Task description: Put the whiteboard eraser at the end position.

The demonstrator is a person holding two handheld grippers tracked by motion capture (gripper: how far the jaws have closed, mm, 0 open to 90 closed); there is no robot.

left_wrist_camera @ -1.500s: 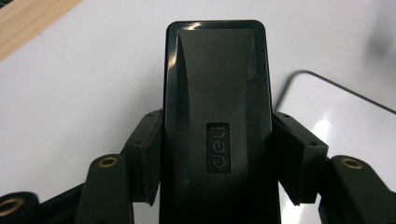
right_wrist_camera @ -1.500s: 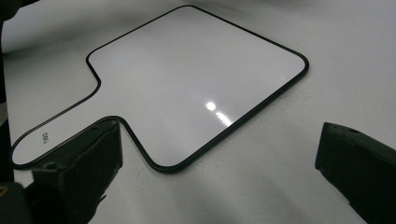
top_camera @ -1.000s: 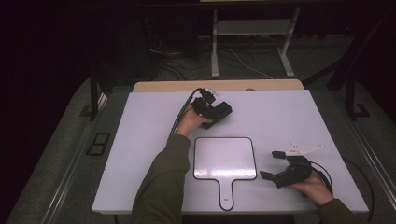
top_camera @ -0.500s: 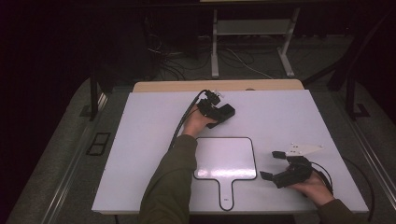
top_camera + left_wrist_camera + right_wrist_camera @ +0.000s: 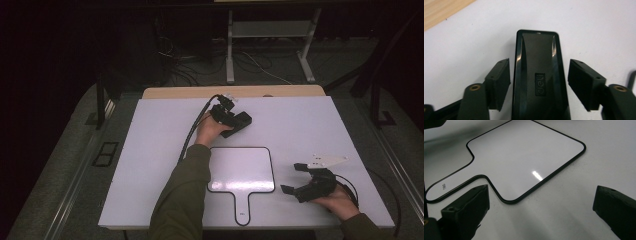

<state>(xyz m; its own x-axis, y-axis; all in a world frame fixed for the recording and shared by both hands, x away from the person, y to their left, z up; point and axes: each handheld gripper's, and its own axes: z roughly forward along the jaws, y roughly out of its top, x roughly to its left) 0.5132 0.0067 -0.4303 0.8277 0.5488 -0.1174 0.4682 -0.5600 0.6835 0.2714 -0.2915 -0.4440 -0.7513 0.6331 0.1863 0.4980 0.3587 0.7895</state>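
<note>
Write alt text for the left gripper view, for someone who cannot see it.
A glossy black eraser lies on the white table between the two black jaws of the left gripper, which have just been opening; a gap shows on each side, so the pads are not pressing it. A strip of light wood crosses the top left corner.

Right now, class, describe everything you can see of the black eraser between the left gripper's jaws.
The black eraser is a long, glossy, plastic-looking block with rounded corners and a small embossed logo on top. It lies flat on the white table beyond the handled whiteboard. The left gripper straddles it, jaws just opened, with gaps on both sides.
</note>
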